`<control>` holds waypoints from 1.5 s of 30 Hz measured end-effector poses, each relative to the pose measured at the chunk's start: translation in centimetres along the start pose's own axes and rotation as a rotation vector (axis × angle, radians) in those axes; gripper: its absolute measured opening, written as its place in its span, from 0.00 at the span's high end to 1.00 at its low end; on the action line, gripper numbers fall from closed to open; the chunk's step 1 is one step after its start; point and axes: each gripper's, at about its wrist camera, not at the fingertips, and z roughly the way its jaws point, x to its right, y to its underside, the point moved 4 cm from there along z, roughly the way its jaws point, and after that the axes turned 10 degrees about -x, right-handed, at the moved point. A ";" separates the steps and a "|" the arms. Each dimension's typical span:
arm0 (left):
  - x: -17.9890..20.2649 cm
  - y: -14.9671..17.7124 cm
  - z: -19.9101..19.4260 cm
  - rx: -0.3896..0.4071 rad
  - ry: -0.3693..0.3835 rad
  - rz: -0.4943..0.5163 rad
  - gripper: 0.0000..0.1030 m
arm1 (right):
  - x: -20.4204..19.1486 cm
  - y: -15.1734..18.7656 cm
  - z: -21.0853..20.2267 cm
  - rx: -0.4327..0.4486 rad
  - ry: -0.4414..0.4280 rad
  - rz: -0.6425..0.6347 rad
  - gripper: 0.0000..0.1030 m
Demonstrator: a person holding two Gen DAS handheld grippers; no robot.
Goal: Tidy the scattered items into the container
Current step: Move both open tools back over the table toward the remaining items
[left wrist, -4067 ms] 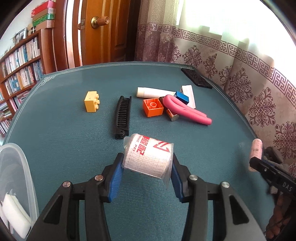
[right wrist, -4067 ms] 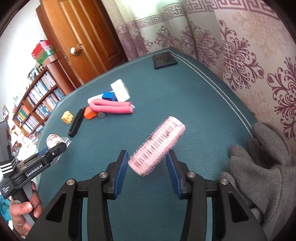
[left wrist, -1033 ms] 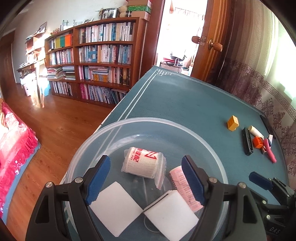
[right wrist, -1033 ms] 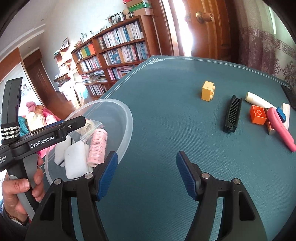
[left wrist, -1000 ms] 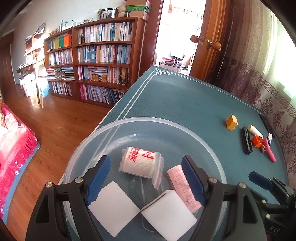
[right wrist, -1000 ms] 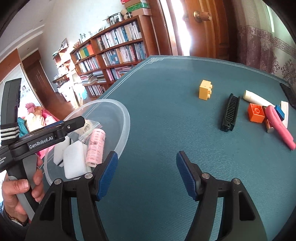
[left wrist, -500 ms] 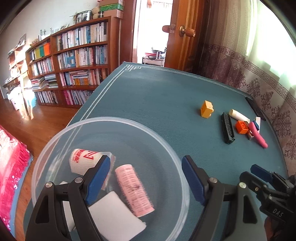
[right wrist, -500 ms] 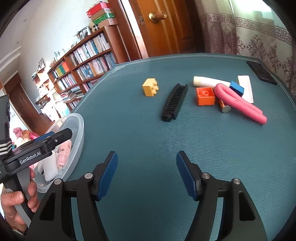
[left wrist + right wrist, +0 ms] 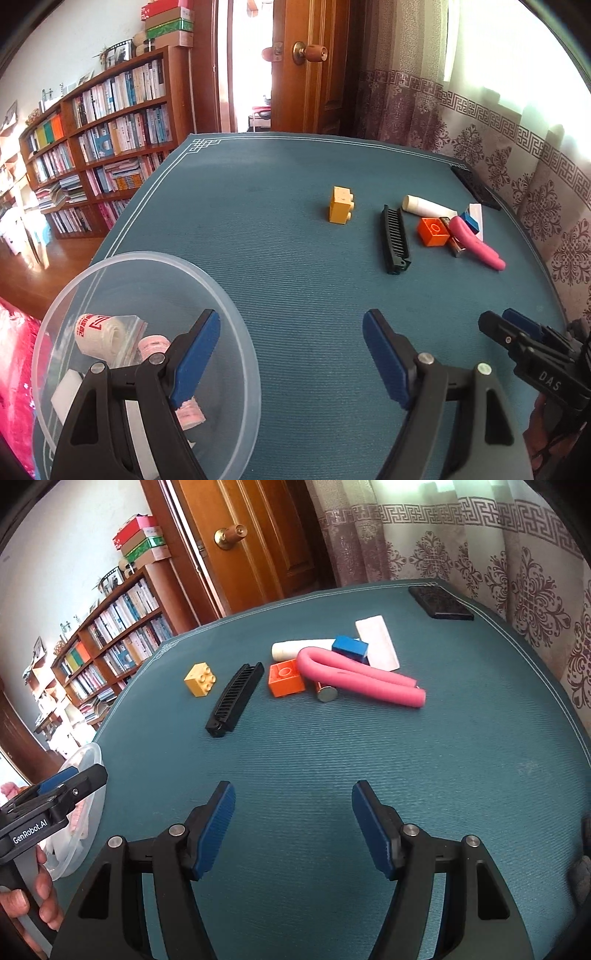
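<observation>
A clear plastic bowl (image 9: 236, 328) sits at the table's near left corner and holds a white bandage roll (image 9: 96, 334), a pink hair roller (image 9: 153, 345) and white sponges (image 9: 66, 391). My left gripper (image 9: 291, 350) hangs open and empty just right of it. Farther off lie a yellow brick (image 9: 201, 679), a black comb (image 9: 236, 698), an orange brick (image 9: 286, 679), a bent pink foam roller (image 9: 365, 681), a blue block (image 9: 349, 648), a white tube (image 9: 295, 648), a white bar (image 9: 378, 642) and a small metal cylinder (image 9: 327, 692). My right gripper (image 9: 293, 827) is open and empty, short of the pile.
A black phone (image 9: 439, 602) lies near the table's far right corner. Patterned curtains (image 9: 517, 572) run along the right edge, and a wooden door (image 9: 255, 542) and bookshelves (image 9: 110, 122) stand behind. A hand (image 9: 33, 904) holds the left gripper's handle. Bare teal cloth (image 9: 332, 757) separates the grippers from the pile.
Both grippers have swung right, away from the bowl and toward the pile on the table. The bandage roll and hair roller rest in the bowl; both grippers stay open.
</observation>
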 end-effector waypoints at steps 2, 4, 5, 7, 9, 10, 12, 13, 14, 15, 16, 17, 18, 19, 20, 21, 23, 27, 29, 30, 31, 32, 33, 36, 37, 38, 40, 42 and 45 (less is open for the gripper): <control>0.4 0.0 -0.1 0.002 0.004 0.008 0.20 | 0.3 0.2 -0.5 0.005 0.007 0.006 0.33; 0.9 0.2 -0.3 0.004 0.009 0.017 0.20 | 0.5 0.4 -0.9 0.010 0.014 0.010 0.33; 1.1 0.2 -0.4 0.005 0.010 0.021 0.20 | 0.5 0.5 -1.2 0.014 0.019 0.010 0.33; 1.5 0.3 -0.7 0.010 0.015 0.032 0.20 | 0.5 0.7 -1.9 0.022 0.030 0.007 0.33; 1.8 0.6 -1.0 0.017 0.030 0.043 0.20 | 0.4 1.0 -2.6 0.032 0.043 0.000 0.33; 1.9 0.6 -1.2 0.021 0.041 0.048 0.20 | 0.3 1.1 -2.9 0.036 0.051 -0.005 0.33; 2.3 0.9 -1.5 0.027 0.067 0.056 0.19 | 0.2 1.5 -3.5 0.043 0.072 -0.017 0.33; 2.4 1.0 -1.5 0.028 0.078 0.058 0.19 | 0.3 1.6 -3.7 0.046 0.084 -0.023 0.33; 2.6 1.1 -1.5 0.026 0.089 0.058 0.19 | 0.3 1.9 -4.0 0.047 0.096 -0.029 0.33; 2.9 1.2 -1.4 0.023 0.102 0.058 0.18 | 0.4 2.1 -4.2 0.048 0.108 -0.031 0.33; 3.2 1.2 -1.3 0.023 0.117 0.060 0.15 | 0.6 2.3 -4.5 0.050 0.120 -0.032 0.33; 3.5 1.3 -1.3 0.024 0.132 0.063 0.12 | 0.8 2.4 -4.7 0.052 0.131 -0.032 0.33; 3.7 1.3 -1.3 0.028 0.144 0.067 0.10 | 1.0 2.6 -4.9 0.054 0.142 -0.031 0.33; 3.9 1.4 -1.5 0.034 0.153 0.072 0.05 | 1.2 2.7 -5.0 0.054 0.154 -0.030 0.33; 4.2 1.4 -1.6 0.042 0.163 0.079 0.00 | 1.4 2.7 -5.1 0.053 0.164 -0.030 0.33; 4.4 1.5 -1.7 0.053 0.172 0.086 0.00 | 1.6 2.7 -5.1 0.052 0.174 -0.028 0.33; 4.8 1.4 -1.7 0.060 0.184 0.103 0.00 | 1.9 2.7 -5.1 0.050 0.189 -0.018 0.33; 5.1 1.2 -1.0 0.049 0.183 0.117 0.00 | 2.2 2.3 -4.6 0.033 0.208 -0.015 0.33; 5.1 1.2 -0.5 0.041 0.186 0.120 0.00 | 1.9 1.7 -4.1 0.026 0.224 -0.030 0.33; 5.1 1.1 -0.2 0.034 0.185 0.124 0.00 | 1.8 1.4 -3.9 0.027 0.233 -0.041 0.33; 5.0 0.9 0.2 0.028 0.184 0.128 0.00 | 1.8 0.9 -3.7 0.031 0.245 -0.052 0.33; 4.9 0.8 0.4 0.024 0.184 0.127 0.00 | 1.7 0.4 -3.4 0.033 0.257 -0.061 0.33; 4.9 0.7 0.7 0.019 0.187 0.124 0.00 | 1.8 -0.1 -3.0 0.032 0.268 -0.067 0.33; 5.1 0.3 1.5 -0.003 0.216 0.131 0.00 | 2.0 -1.7 -1.7 0.018 0.290 -0.088 0.33; 5.3 0.2 1.7 -0.009 0.221 0.138 0.00 | 2.0 -2.3 -1.2 0.015 0.294 -0.098 0.33; 5.4 0.2 1.9 -0.012 0.224 0.148 0.00 | 2.1 -2.8 -0.8 0.013 0.296 -0.111 0.33; 5.7 0.1 2.2 -0.018 0.224 0.166 0.00 | 2.1 -3.9 -0.1 0.008 0.292 -0.131 0.33; 5.6 -0.1 2.4 -0.024 0.221 0.171 0.00 | 2.2 -5.1 0.7 0.000 0.279 -0.149 0.33; 5.3 -0.2 2.6 -0.041 0.226 0.165 0.00 | 2.3 -6.8 2.0 -0.023 0.261 -0.179 0.33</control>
